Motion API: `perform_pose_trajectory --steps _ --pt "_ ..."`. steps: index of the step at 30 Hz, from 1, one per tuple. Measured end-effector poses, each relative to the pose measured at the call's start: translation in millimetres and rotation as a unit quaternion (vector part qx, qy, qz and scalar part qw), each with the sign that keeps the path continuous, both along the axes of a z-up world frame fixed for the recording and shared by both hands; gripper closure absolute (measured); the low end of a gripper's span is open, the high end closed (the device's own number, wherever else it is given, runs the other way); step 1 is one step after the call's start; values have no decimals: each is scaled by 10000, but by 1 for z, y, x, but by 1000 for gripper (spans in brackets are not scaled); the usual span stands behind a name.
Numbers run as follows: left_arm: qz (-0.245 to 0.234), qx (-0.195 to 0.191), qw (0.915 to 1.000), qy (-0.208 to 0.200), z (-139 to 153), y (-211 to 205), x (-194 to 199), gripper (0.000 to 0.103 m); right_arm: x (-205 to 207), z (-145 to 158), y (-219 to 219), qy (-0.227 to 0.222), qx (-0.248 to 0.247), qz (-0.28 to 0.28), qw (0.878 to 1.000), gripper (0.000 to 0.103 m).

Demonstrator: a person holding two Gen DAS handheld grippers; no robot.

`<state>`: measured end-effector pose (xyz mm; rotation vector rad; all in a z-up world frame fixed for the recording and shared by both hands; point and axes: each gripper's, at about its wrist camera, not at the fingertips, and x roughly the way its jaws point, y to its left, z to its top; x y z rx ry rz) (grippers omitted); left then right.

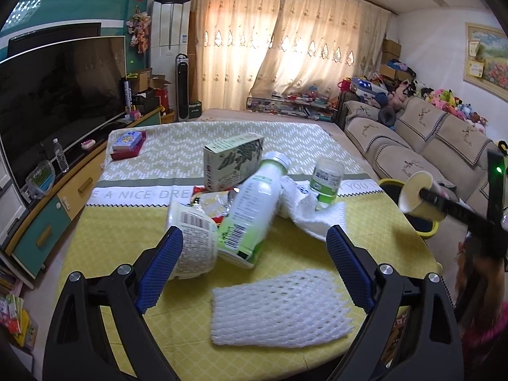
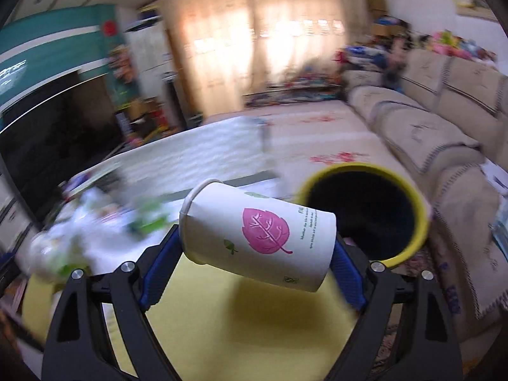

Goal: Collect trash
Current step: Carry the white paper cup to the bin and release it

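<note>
My right gripper [image 2: 257, 238] is shut on a white paper cup [image 2: 257, 235] with a pink leaf, held sideways just left of the yellow-rimmed black bin [image 2: 416, 238]. The cup [image 1: 416, 197] and bin [image 1: 430, 233] also show at the right edge of the left wrist view. My left gripper [image 1: 254, 247] is open and empty above the yellow tablecloth [image 1: 127, 222]. Between its fingers lie a white noodle cup [image 1: 193, 241] on its side and a green-white bottle [image 1: 250, 212]. A white foam net [image 1: 279, 304] lies just in front.
Further back on the table lie a green carton [image 1: 231, 162], a small clear bottle [image 1: 327, 181], a white cloth [image 1: 314, 216], a snack wrapper [image 1: 209, 200] and a red box [image 1: 127, 143]. A TV cabinet [image 1: 47, 209] stands left, a sofa [image 1: 412, 139] right.
</note>
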<state>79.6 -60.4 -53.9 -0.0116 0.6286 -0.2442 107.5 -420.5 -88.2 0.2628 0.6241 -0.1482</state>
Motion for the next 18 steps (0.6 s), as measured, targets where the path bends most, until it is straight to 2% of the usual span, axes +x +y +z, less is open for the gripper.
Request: perform_pose_trajectory --steps 2,7,12,14,15,18 --pt "-38 -5 10000 58 -2 -4 2 12 9 -6 -33 88 -104 -359 9993 21" --pt "-108 52 9998 154 -6 -15 7 12 39 -29 -81 423 -273 -747 9959 20" --pt "-167 177 9995 182 -8 -25 9 12 66 -55 -106 716 -353 -881 9929 20" --pt "-167 198 9995 191 -7 -26 11 13 79 -63 -112 853 -361 -938 9913 16" --pt "-164 200 9995 197 -7 -26 12 13 82 -66 -116 904 -356 -960 9906 10" --pt "-153 222 9994 221 -9 -25 17 12 90 -66 -123 968 -394 -1062 9888 8"
